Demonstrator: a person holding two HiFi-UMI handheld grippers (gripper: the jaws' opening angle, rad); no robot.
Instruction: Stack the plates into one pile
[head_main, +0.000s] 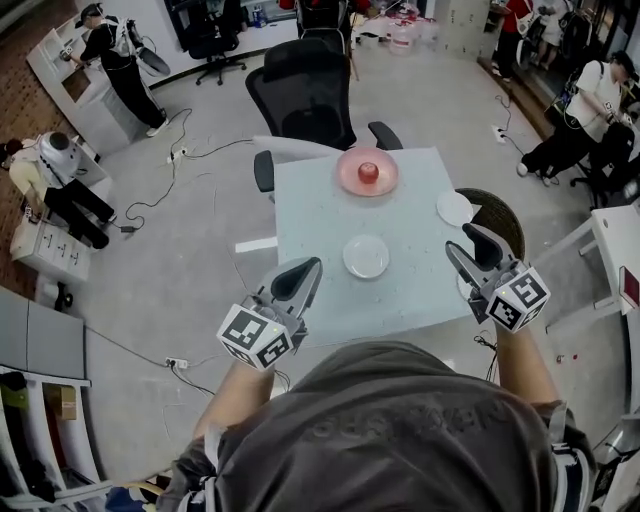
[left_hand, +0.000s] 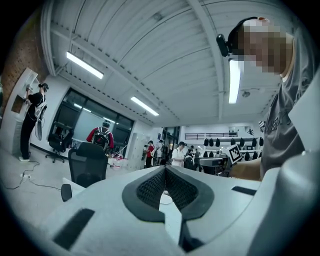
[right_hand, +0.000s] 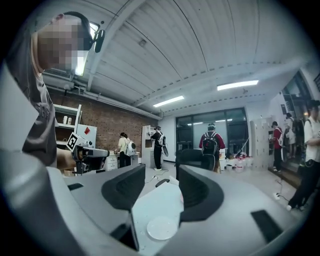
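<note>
Three plates lie apart on the pale square table (head_main: 310, 215). A pink plate (head_main: 367, 172) with a red apple (head_main: 368, 172) on it sits at the far side. A white plate (head_main: 366, 256) lies near the middle, and a smaller white plate (head_main: 454, 208) at the right edge. My left gripper (head_main: 308, 268) hovers over the near left corner with its pads touching at the tips (left_hand: 165, 169), holding nothing. My right gripper (head_main: 465, 242) hangs off the right edge just short of the small plate, open (right_hand: 162, 172) and empty. A white plate (right_hand: 161, 227) shows low between its jaws.
A black office chair (head_main: 305, 95) stands against the table's far side. A dark round seat (head_main: 497, 218) sits beside the right edge, and a white table (head_main: 612, 240) stands further right. Cables (head_main: 170, 160) trail over the floor. Several people stand or crouch at the room's edges.
</note>
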